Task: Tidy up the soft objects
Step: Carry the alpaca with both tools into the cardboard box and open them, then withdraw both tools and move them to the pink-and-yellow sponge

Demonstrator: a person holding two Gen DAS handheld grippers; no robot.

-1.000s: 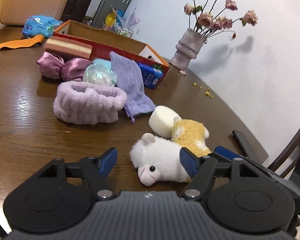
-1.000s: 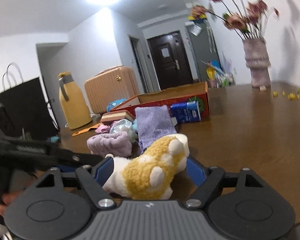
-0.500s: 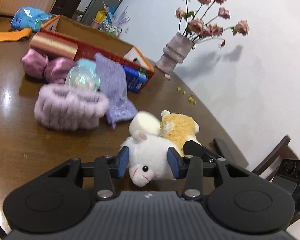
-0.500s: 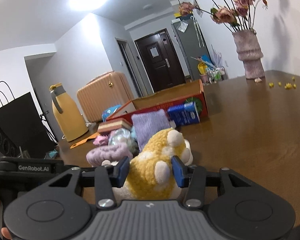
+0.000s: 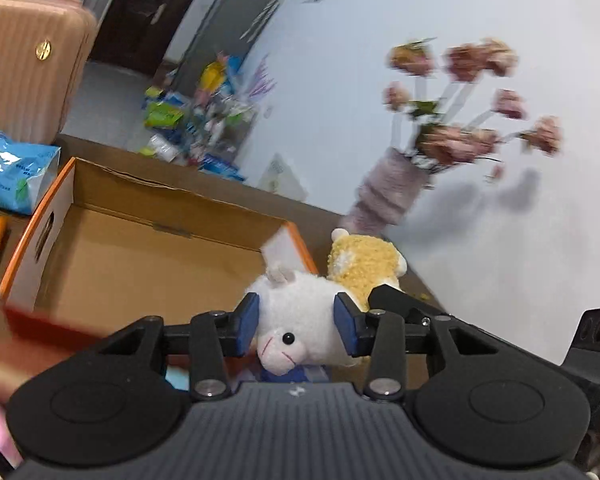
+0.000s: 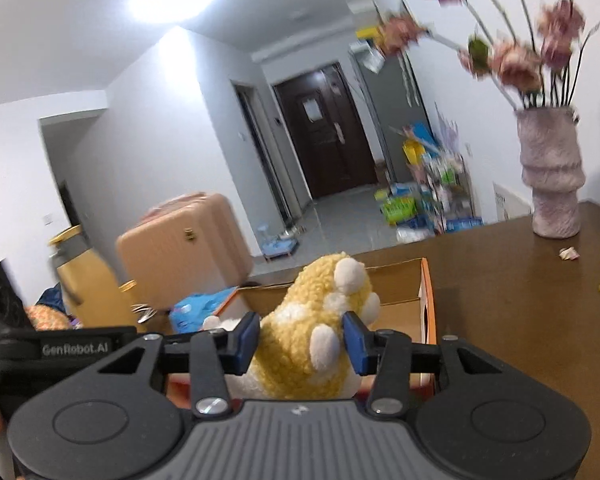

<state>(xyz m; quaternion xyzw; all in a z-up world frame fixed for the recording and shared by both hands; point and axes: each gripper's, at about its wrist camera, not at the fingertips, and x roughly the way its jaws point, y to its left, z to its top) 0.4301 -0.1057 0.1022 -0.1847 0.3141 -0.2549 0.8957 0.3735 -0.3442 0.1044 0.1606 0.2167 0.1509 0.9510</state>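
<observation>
We hold the white plush toy [image 5: 300, 320] in our left gripper [image 5: 296, 322], whose blue pads [image 5: 247, 322] press into its sides; its pink snout points back toward the camera and it hangs clear of the table, over the near edge of the open cardboard box [image 5: 140, 248]. The jaws of this gripper closed in on the toy within the last second. Our right gripper [image 6: 300, 338] is clamped the same way on the yellow plush toy [image 6: 312, 332], with its blue pads [image 6: 354, 344] sunk into the fleece and the white paws turned up; these jaws too drew together on the toy just now. In the left wrist view the yellow plush toy [image 5: 364, 268] sits just to the right of the white one, by the far right corner of the box. The inside of the box that we can see is bare brown cardboard. Beyond it stand a vase [image 6: 550, 184] of dried pink flowers [image 5: 460, 100] on the brown table [image 6: 520, 320], a blue packet [image 5: 12, 176] to the left, and a peach suitcase [image 6: 180, 240].
</observation>
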